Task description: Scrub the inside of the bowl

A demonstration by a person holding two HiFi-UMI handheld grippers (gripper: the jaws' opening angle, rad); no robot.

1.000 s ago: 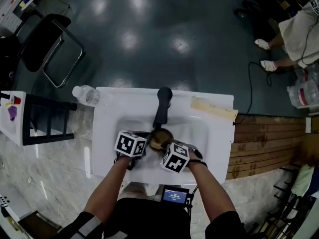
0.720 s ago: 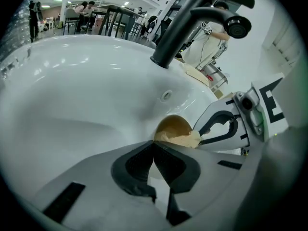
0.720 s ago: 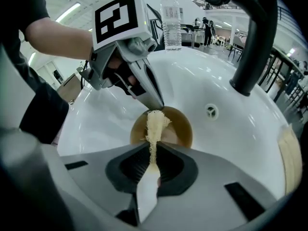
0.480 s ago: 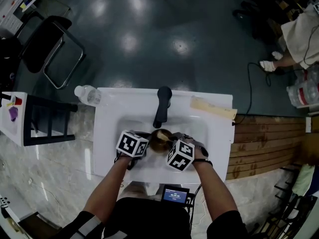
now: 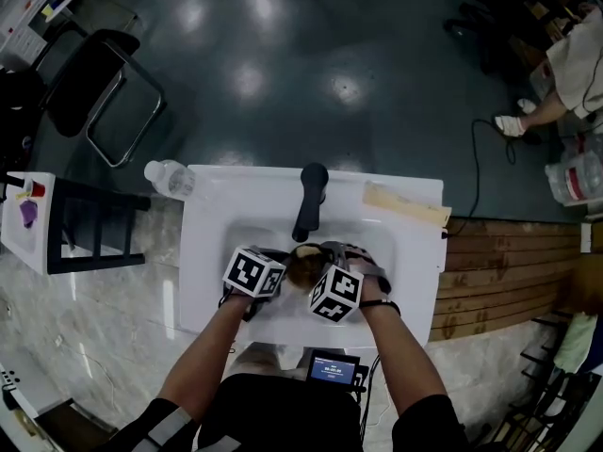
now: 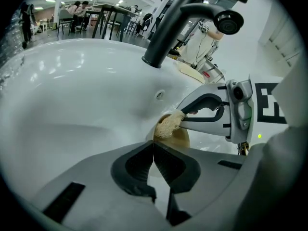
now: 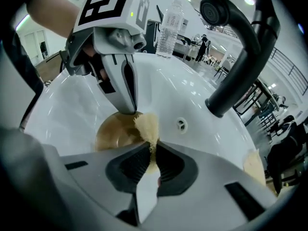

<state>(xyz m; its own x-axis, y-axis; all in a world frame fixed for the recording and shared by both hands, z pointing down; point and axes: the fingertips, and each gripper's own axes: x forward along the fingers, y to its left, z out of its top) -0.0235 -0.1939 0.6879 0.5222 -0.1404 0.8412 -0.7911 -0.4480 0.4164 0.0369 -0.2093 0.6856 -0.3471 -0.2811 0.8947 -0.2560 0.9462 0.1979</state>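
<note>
Both bare forearms reach forward from the near edge of the sink (image 5: 203,252), the left forearm (image 5: 201,363) angling in from the left and the right forearm (image 5: 402,363) from the right, so the two grippers meet over the middle of the basin. The left gripper (image 6: 153,146) points down and to the right, its jaws pressed together on the rim of the bowl (image 7: 113,131). The right gripper (image 7: 150,148) faces it from the opposite side, tilted down, its jaws closed on a beige sponge (image 7: 147,126). The right hand (image 5: 366,288) wraps its gripper's handle. The two gripper tips sit just beside each other, nearly touching.
</note>
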